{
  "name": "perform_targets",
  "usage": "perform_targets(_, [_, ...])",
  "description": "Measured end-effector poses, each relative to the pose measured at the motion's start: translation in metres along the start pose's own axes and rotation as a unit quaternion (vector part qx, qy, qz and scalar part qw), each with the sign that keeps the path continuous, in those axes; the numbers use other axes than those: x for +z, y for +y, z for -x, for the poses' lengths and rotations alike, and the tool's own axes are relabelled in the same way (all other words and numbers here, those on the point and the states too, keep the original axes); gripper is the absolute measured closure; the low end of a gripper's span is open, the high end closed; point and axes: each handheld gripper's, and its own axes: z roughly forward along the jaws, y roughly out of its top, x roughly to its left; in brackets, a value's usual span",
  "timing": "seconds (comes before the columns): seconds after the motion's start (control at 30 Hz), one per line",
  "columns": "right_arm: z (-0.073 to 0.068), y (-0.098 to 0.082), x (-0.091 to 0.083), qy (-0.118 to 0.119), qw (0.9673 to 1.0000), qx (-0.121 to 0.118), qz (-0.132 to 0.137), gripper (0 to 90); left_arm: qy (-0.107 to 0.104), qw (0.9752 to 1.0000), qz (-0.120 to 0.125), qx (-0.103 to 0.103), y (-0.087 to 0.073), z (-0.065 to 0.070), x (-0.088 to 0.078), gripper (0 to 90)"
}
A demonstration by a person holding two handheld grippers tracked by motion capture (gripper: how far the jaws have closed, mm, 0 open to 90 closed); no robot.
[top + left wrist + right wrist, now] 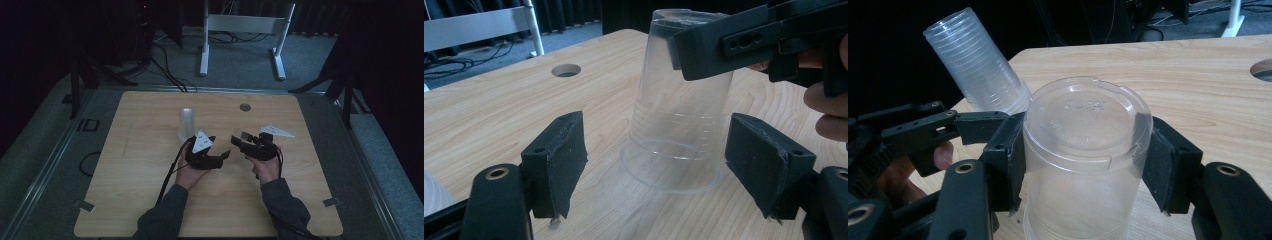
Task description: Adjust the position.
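An upturned clear plastic cup (1085, 155) stands rim-down on the wooden table (150, 190), clamped near its base end by the right gripper (1083, 165), whose pads press the wall at 9 and 3 o'clock. The left gripper (654, 165) waits just short of the cup with jaws apart, the cup's rim at 12 o'clock between them, untouched by either pad. A stack of clear cups (975, 65) stands at 10 o'clock behind the right gripper.
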Motion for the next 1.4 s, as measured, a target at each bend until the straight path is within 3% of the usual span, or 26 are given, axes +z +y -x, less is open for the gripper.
perform_targets(0.2, [0.002, -0.001, 0.000, 0.005, 0.9999, 0.013, 0.003, 41.1, 0.000, 1.0000, 0.002, -0.002, 0.000, 0.001, 0.002, 20.0])
perform_targets(0.37, [0.003, 0.000, -0.001, 0.008, 0.9997, 0.021, 0.007, 41.2, 0.003, 1.0000, -0.003, 0.008, 0.000, 0.004, 0.005, 17.6])
perform_targets(1.4, [0.006, -0.007, -0.002, 0.035, 0.9970, 0.067, 0.014, 41.2, -0.003, 1.0000, 0.004, 0.007, 0.001, 0.014, 0.021, 16.6])
